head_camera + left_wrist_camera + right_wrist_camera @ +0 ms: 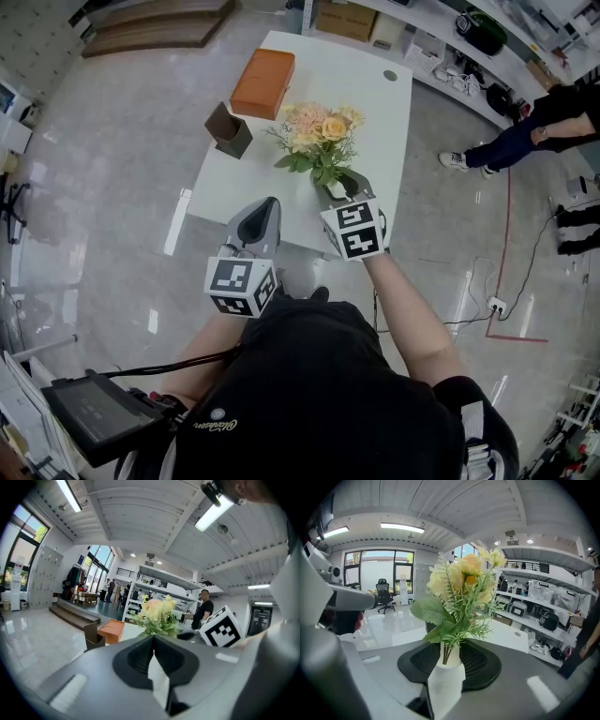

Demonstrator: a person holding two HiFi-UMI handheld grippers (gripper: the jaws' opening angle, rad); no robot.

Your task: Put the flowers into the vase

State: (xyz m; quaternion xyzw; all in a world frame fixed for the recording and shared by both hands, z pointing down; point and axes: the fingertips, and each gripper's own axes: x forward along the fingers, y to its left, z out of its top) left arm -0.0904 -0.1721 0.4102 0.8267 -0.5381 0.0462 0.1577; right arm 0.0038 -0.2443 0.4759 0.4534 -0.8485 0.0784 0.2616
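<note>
A bunch of pale yellow and peach flowers (319, 131) with green leaves stands in a small white vase (335, 188) near the front edge of the white table (375, 103). My right gripper (343, 181) is open around the vase. In the right gripper view the vase (446, 686) stands upright between the black pads (485, 667), with a thin dark gap at its left side and the flowers (461, 583) rising above. My left gripper (271, 202) hovers left of the vase at the table's front edge, shut and empty. In the left gripper view its tips (153, 639) meet, with the flowers (157, 613) beyond.
An orange box (263, 82) lies at the table's far left and a dark brown open box (230, 129) stands nearer. A person (525, 131) stands on the floor to the right, near a red line and cables. Shelves line the back right.
</note>
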